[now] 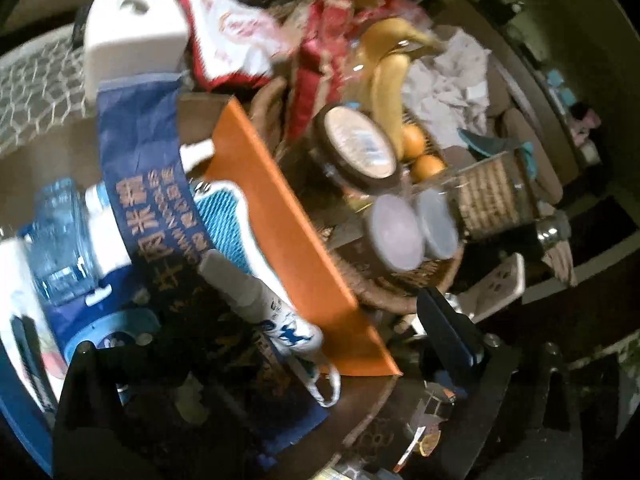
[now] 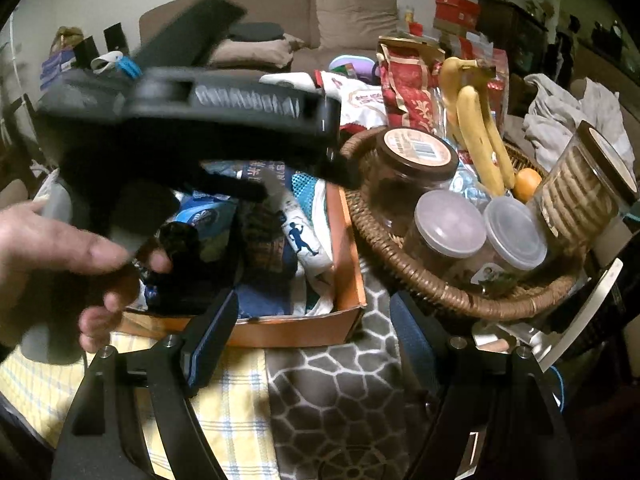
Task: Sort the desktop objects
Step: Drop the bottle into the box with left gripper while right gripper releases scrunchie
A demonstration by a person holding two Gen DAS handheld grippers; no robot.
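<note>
basket [image 2: 432,292]: rough woven wicker | jar [image 2: 404,184]: glossy clear glass | box [image 2: 352,248]: matt orange cardboard

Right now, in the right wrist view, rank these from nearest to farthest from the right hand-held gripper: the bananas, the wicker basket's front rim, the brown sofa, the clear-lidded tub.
1. Wicker basket's front rim, just ahead of the right hand-held gripper, to the right.
2. Clear-lidded tub, inside the basket behind that rim.
3. Bananas, at the basket's back.
4. Brown sofa, against the far wall.
</note>
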